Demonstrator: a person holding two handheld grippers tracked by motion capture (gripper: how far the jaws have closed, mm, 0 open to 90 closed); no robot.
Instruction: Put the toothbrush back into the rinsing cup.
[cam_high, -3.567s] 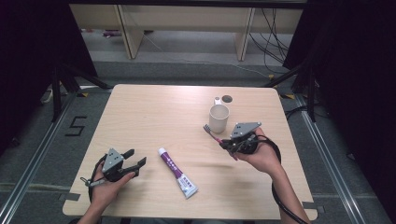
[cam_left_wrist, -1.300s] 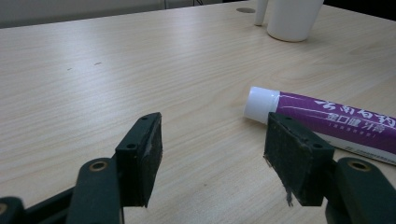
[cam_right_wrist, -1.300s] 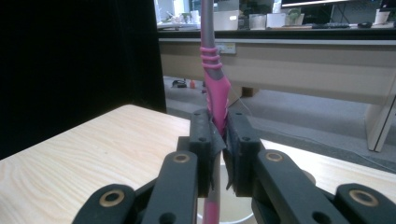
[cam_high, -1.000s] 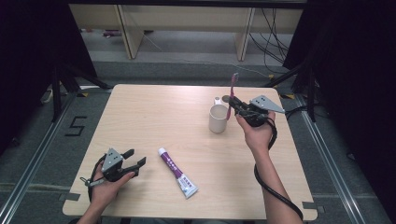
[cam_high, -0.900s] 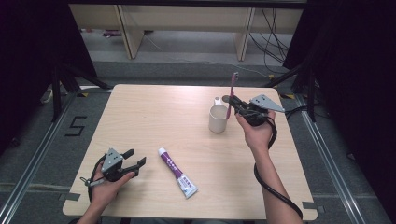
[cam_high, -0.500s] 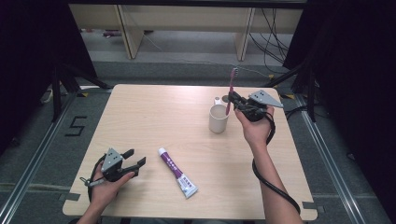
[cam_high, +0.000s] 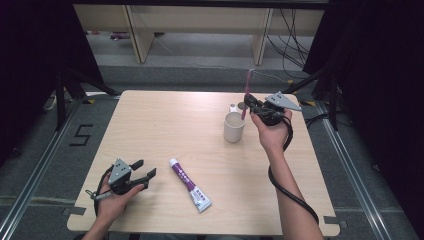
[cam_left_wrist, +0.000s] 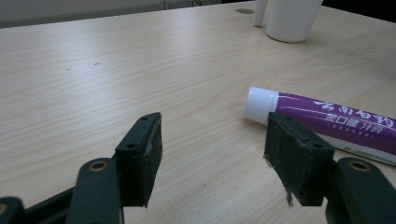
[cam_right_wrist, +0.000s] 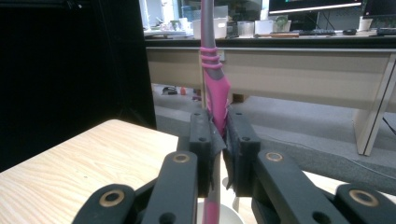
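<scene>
My right gripper (cam_high: 254, 105) is shut on a pink toothbrush (cam_high: 247, 90), held upright above the far right rim of a white cup (cam_high: 234, 127). In the right gripper view the pads (cam_right_wrist: 243, 140) clamp the pink handle (cam_right_wrist: 215, 93), and its lower end points down at the cup's rim (cam_right_wrist: 229, 215). Whether the tip is inside the cup I cannot tell. A purple-and-white toothpaste tube (cam_high: 190, 184) lies near the front of the table. My left gripper (cam_high: 144, 173) rests left of it, open, with nothing between its jaws (cam_left_wrist: 217, 158); the tube's white cap (cam_left_wrist: 259, 105) lies just beyond its right pad.
The light wooden table (cam_high: 165, 125) has bare room across its left and middle. A small white object (cam_high: 232, 106) and a dark round disc (cam_high: 241, 105) lie just behind the cup. Dark floor, metal frames and cables surround the table.
The right gripper has lifted the toothbrush from low over the table beside the cup and turned it upright above the cup's rim. Over the last second it barely shifted. The left gripper stayed put.
</scene>
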